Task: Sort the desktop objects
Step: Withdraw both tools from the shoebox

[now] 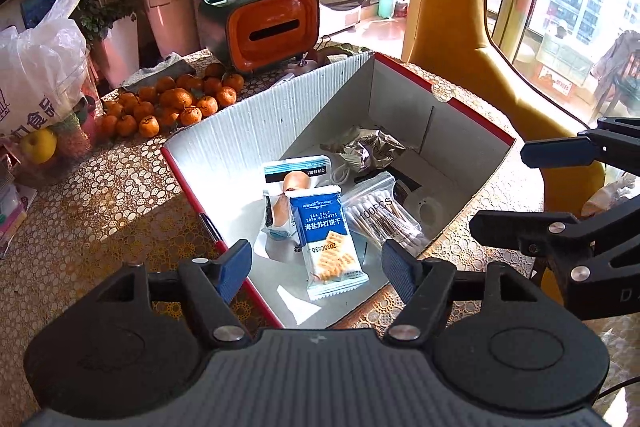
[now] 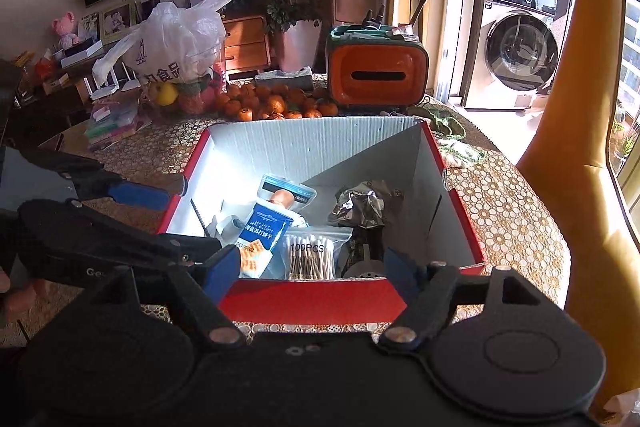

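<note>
Red box [image 1: 280,131] on patterned table [image 1: 100,195] holds biscuit pack [image 1: 332,247], cotton swab bag [image 1: 384,219], crumpled foil wrapper [image 1: 368,147]; left gripper [image 1: 316,267] over near corner, jaws spread, empty; right gripper [image 2: 312,267] at box's near wall, jaws spread, empty; tangerines [image 1: 168,105] beyond.

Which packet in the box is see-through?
The cotton swab bag, marked 100PCS: you can see the sticks inside. The blue biscuit packet beside it and the crumpled silver wrapper farther back hide what they hold.
</note>
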Available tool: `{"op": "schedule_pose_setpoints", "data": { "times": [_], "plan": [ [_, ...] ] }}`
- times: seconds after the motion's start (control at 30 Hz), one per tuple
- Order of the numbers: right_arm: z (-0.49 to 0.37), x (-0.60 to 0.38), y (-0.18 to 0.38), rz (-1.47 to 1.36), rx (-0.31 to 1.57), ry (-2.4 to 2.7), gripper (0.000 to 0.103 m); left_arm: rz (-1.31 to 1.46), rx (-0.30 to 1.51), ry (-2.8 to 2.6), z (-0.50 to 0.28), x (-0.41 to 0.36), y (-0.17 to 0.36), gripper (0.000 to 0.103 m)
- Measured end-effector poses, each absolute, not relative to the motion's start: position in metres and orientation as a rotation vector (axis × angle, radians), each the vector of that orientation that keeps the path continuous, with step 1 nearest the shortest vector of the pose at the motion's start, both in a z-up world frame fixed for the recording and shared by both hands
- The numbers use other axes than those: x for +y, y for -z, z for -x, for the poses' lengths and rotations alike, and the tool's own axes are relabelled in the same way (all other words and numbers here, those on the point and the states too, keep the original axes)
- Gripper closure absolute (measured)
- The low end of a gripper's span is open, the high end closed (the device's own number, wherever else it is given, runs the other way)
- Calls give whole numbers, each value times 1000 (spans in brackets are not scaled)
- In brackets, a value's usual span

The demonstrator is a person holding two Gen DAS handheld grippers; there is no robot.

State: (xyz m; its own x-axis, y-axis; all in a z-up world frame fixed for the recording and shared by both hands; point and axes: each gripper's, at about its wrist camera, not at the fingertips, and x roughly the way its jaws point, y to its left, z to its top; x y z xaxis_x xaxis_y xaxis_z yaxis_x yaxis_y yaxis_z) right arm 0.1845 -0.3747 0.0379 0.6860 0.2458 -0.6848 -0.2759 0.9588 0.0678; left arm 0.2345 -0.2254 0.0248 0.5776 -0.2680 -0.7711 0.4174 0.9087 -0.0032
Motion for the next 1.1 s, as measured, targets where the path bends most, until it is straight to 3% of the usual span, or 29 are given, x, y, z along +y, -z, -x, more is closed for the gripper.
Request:
{"op": "schedule_pose_setpoints", "data": {
  "times": [0.3,0.43,1.1],
  "plan": [
    [-160,-382,-44,19,708,-314,14,-170,843,407,-216,-220,-32,17],
    [-150,-382,-43,17,681,-316,8,-182,825,413,-206,-218,-34,0],
    [-107,-378,-33,15,628,-344,3,-105,780,391,-161,-199,-45,0]
  ]
}}
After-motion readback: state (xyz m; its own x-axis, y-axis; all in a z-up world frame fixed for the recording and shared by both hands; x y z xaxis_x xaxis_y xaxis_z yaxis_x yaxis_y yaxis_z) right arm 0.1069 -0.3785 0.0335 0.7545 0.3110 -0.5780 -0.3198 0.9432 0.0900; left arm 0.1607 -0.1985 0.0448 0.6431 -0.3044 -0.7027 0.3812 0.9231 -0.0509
